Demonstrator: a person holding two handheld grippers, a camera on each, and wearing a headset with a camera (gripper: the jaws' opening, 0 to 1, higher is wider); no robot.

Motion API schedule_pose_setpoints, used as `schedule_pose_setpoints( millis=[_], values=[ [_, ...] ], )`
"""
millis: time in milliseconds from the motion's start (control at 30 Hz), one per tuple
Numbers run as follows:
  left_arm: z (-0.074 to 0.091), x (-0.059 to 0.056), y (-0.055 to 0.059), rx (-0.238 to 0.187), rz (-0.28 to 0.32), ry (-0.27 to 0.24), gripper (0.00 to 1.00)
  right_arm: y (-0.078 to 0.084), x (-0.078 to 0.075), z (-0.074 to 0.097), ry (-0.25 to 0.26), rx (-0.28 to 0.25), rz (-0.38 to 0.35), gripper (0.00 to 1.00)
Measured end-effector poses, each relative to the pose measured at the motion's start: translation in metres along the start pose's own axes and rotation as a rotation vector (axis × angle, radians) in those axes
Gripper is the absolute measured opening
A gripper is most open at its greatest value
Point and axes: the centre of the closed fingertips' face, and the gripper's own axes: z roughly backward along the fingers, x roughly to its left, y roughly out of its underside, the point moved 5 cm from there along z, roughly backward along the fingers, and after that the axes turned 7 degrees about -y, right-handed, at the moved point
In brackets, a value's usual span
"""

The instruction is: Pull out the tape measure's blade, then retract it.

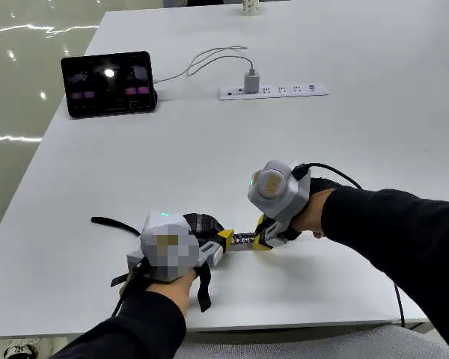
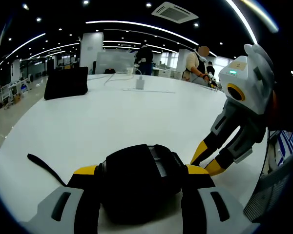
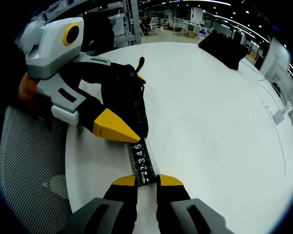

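Near the front edge of the white table (image 1: 284,134), the tape measure (image 2: 141,187), 1 pc w/ black case, sits on the surface. It is clamped from both sides btw. the yellow-tipped jaws of the left gripper (image 2: 141,170). A short piece of its blade (image 3: 140,163) is out of the case and lies flat on the table; the nos. 1 to 5 are readable in the right gripper view. The right gripper (image 3: 146,181) has its jaws narrow, closed on the blade's end. The hook is hidden btw. the tips, so it is probably pinched there. The case covers the left gripper's far jaw in the right gripper view. A black strap (image 1: 112,223) lies left of the case; where it attaches I cannot make out. Grippers: 2, close together. Farther back, well apart from them: 1 tablet (image 1: 108,82), 1 power strip (image 1: 273,91) w/ 1 charger (image 1: 251,79) and 1 white cable (image 1: 209,60). Wide open table surface lies btw. these and the grippers, and also to the right.
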Motion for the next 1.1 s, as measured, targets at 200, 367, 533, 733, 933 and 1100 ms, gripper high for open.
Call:
schedule_pose_setpoints(
  millis=[200, 367, 533, 733, 933, 1100],
  values=[
    [0.000, 0.000, 0.000, 0.000, 0.003, 0.000, 0.63, -0.004, 0.001, -0.001, 0.000, -0.019, 0.007, 0.11],
    [0.000, 0.000, 0.000, 0.000, 0.010, 0.002, 0.63, -0.008, 0.002, -0.004, 0.002, -0.039, 0.020, 0.11],
    [0.001, 0.000, -0.001, 0.001, 0.010, 0.002, 0.63, -0.009, 0.001, -0.004, 0.003, -0.051, 0.017, 0.11],
    [0.001, 0.001, 0.000, 0.002, 0.016, 0.003, 0.63, -0.012, 0.001, -0.006, -0.001, -0.057, 0.018, 0.11],
    [0.001, 0.002, -0.001, 0.002, 0.020, 0.005, 0.63, -0.013, 0.001, -0.008, -0.002, -0.093, 0.022, 0.11],
    [0.001, 0.002, -0.001, 0.002, 0.024, 0.006, 0.63, -0.017, 0.001, -0.010, -0.009, -0.111, 0.020, 0.11]
  ],
)
